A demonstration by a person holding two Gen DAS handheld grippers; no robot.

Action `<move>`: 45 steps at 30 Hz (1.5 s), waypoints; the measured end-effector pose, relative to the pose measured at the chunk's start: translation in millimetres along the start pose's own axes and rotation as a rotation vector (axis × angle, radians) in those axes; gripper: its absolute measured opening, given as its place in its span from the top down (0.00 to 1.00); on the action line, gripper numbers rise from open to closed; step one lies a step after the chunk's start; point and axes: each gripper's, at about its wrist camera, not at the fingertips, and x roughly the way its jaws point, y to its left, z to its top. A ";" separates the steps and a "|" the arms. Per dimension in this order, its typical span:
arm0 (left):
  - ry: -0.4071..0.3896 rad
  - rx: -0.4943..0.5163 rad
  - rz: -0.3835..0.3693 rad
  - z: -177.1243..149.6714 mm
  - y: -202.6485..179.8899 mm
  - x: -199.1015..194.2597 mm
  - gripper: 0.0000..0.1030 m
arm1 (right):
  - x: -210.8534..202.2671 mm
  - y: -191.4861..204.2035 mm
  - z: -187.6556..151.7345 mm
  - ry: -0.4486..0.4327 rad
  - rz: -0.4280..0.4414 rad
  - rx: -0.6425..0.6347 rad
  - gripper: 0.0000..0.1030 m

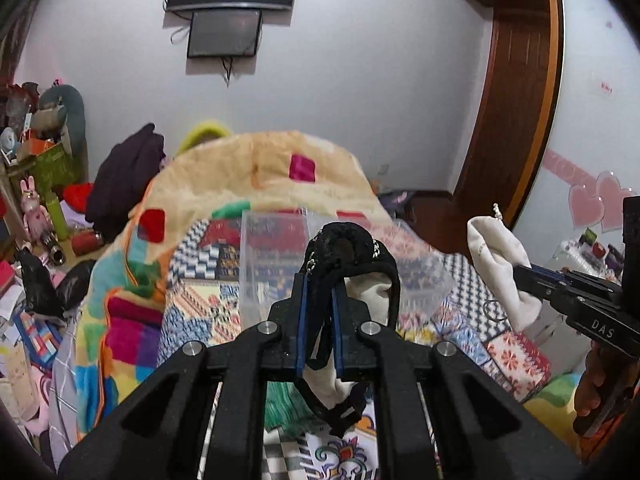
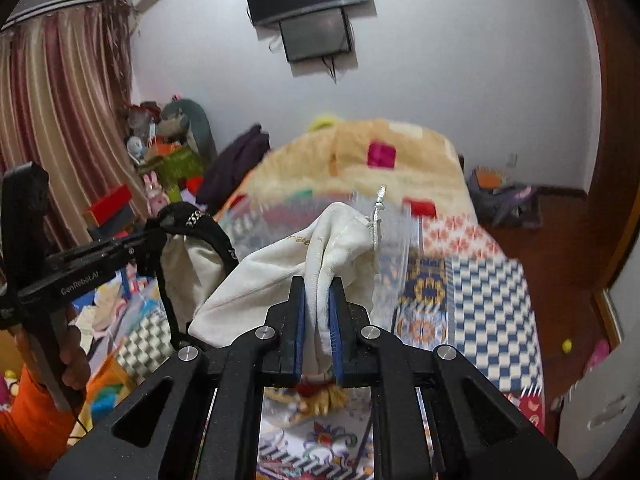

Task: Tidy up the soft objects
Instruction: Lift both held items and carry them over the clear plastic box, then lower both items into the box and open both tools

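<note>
My left gripper (image 1: 319, 292) is shut on the black rim and strap of a black-and-cream cloth bag (image 1: 352, 248), held up above the bed; it also shows in the right wrist view (image 2: 192, 240). My right gripper (image 2: 319, 292) is shut on a cream drawstring pouch (image 2: 304, 264), lifted above the bed; in the left wrist view the pouch (image 1: 496, 264) hangs from that gripper (image 1: 520, 276) at the right. A clear plastic box (image 1: 280, 256) stands on the bed behind both held items, and shows blurred in the right wrist view (image 2: 392, 240).
A patchwork quilt (image 2: 480, 292) covers the bed, with a heaped fleece blanket (image 1: 248, 176) at its far end. Cluttered shelves with toys (image 1: 36, 184) stand left. A wooden door (image 1: 508, 92) is at the right, and wall screens (image 1: 228, 12) hang above.
</note>
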 end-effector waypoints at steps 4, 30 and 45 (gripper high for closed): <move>-0.044 -0.010 0.010 20.9 6.4 -3.1 0.91 | 2.1 0.3 18.0 -0.047 -0.009 -0.011 0.90; 0.171 0.024 0.084 32.3 21.8 146.6 0.91 | 121.4 -14.2 29.3 0.163 -0.062 0.004 0.90; 0.276 0.027 0.029 14.8 18.1 150.3 0.80 | 131.6 -9.9 21.7 0.248 -0.061 -0.022 0.74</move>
